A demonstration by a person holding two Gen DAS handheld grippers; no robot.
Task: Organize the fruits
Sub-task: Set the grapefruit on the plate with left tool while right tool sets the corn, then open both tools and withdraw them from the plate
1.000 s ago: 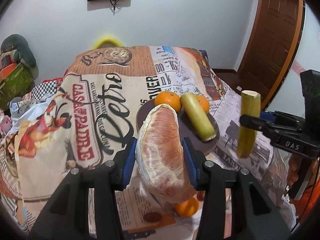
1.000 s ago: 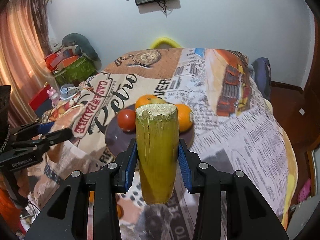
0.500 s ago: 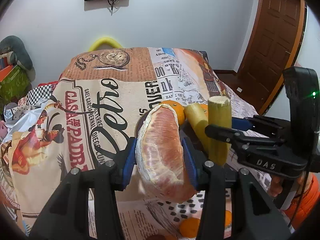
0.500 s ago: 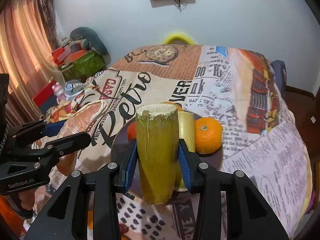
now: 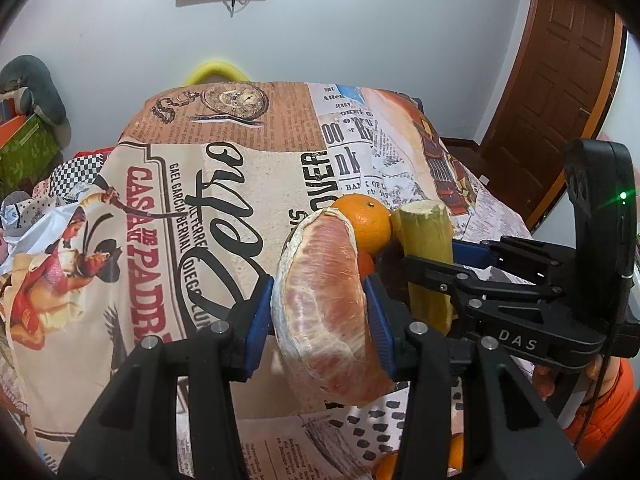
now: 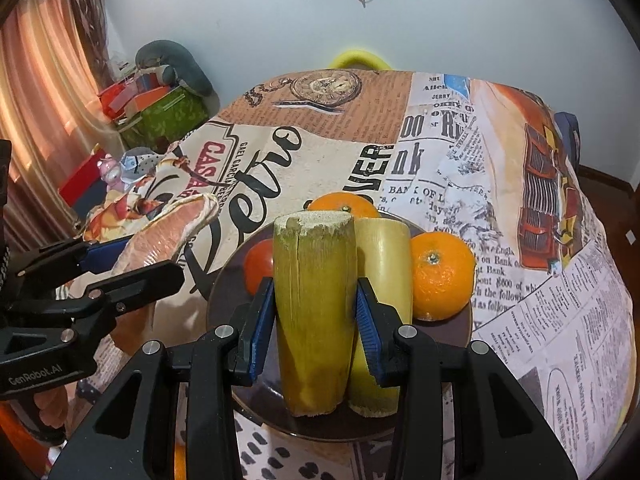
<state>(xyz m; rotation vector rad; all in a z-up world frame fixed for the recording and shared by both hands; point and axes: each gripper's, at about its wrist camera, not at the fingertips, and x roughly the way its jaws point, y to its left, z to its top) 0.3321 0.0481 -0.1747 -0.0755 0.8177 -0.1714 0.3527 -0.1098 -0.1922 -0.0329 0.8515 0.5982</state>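
Observation:
My left gripper [image 5: 320, 324] is shut on a peeled pink pomelo segment [image 5: 320, 276], held above the near left rim of a dark plate [image 6: 218, 300]. My right gripper [image 6: 314, 320] is shut on an upright greenish-yellow sugarcane piece [image 6: 314, 304], low over the plate's front. On the plate lie a second sugarcane piece [image 6: 384, 276], two oranges [image 6: 442, 276] [image 6: 344, 205] and a red fruit [image 6: 258, 266]. The left wrist view shows the right gripper [image 5: 434, 276] and its cane [image 5: 426, 256] just right of the pomelo. The left gripper [image 6: 132, 266] with the pomelo [image 6: 172, 232] sits left in the right wrist view.
A newspaper-print cloth [image 6: 540, 320] covers the table. Loose oranges [image 5: 456, 450] lie near its front edge. A yellow chair back [image 6: 358, 60] rises behind the far edge. Boxes and bags [image 6: 160, 116] are piled at the left, a wooden door [image 5: 560, 80] at the right.
Both grippers have moved forward and down toward the plate with their fruit. In the left wrist view the right gripper and its cane have come in from the right to beside the pomelo.

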